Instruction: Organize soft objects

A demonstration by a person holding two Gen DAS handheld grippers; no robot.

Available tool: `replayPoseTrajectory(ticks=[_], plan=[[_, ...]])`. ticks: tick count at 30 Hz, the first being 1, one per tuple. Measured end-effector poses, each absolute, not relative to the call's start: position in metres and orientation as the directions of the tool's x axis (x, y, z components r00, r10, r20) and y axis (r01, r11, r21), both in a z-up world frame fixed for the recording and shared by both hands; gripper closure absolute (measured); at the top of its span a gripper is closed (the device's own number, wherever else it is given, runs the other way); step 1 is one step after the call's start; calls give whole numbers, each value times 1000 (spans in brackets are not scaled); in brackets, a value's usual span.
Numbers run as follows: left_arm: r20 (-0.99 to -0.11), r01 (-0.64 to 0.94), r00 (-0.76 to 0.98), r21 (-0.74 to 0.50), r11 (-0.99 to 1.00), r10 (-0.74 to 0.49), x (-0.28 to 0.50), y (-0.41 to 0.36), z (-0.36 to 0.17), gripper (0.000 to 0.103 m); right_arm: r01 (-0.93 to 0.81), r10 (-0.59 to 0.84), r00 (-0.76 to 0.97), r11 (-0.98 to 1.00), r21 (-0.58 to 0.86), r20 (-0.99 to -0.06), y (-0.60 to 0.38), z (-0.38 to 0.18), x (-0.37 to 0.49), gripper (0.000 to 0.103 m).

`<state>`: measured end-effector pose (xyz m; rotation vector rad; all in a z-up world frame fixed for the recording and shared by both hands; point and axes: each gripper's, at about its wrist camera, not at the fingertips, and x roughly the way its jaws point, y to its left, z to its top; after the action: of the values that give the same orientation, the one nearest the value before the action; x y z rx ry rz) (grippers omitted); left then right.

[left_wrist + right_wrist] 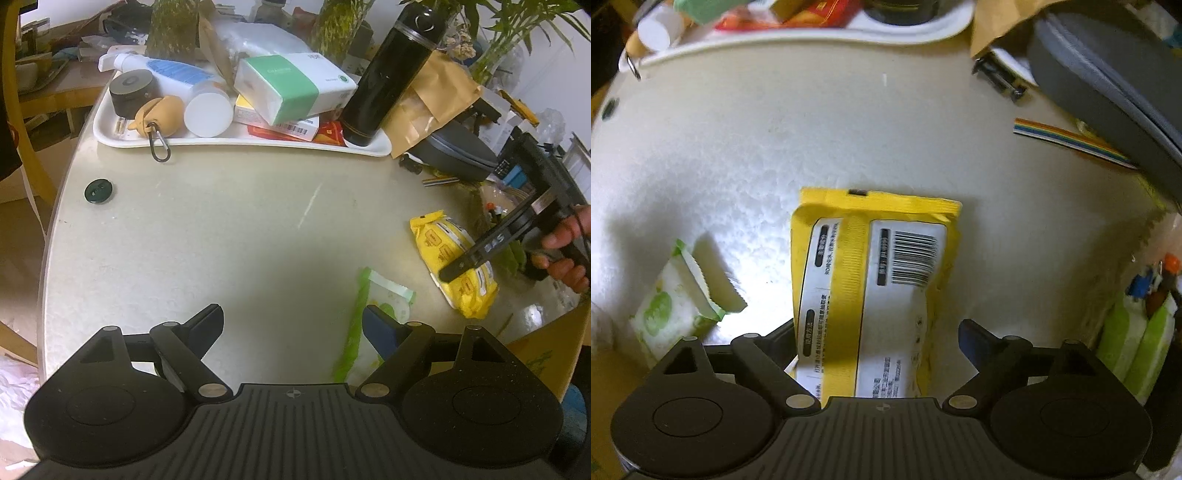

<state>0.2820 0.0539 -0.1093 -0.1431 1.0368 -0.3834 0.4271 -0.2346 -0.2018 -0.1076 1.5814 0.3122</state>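
A yellow wipes pack (871, 266) lies flat on the pale table (775, 147), barcode side up. My right gripper (879, 339) points down over its near end, open, with the pack between its fingers; the right finger (975, 338) stands apart from it and the left one is partly hidden behind the pack's edge. In the left wrist view the same yellow wipes pack (443, 240) lies at the right under that gripper, which a hand (565, 254) holds. A green-and-white wipes pack (388, 295) lies beside my left gripper (295, 325), which is open and holds nothing.
A white tray (110, 136) at the table's far side carries a tissue pack (291, 85), bottles and a black flask (388, 77). A grey case (1108, 74) and a rainbow ribbon cable (1071, 138) lie at the right. More green packs (1134, 339) stand by the right edge.
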Motion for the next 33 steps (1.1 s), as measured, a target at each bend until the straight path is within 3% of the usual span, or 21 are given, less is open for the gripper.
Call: replayPoseTrajectory(ticks=[5,7,8,9,12,17,33], plan=[[-808,241,453,-297,924,-377,281,54,-109,20,-252,173,59,956,153,-983,-251,-162,422,16],[-809,242,453,-294,925,-375,281,54,-109,20,-264,152,98,957,121,-984,-252,-147,417,33],[-809,241,453,-292,925,-374,281,54,-109,20,-269,142,107,957,109,-984,-252,-143,416,57],[-810,241,453,-291,926,-373,282,53,-109,20,-273,138,109,956,104,-984,-253,-139,415,74],[-811,241,453,-289,926,-371,282,53,-110,20,-302,152,112,947,112,-982,-250,-131,412,85],[-813,241,452,-284,928,-366,282,53,-111,20,-325,149,96,939,111,-984,-244,-147,408,92],[-818,242,451,-272,931,-356,282,53,-111,20,-344,88,69,937,59,-994,-238,-158,404,91]])
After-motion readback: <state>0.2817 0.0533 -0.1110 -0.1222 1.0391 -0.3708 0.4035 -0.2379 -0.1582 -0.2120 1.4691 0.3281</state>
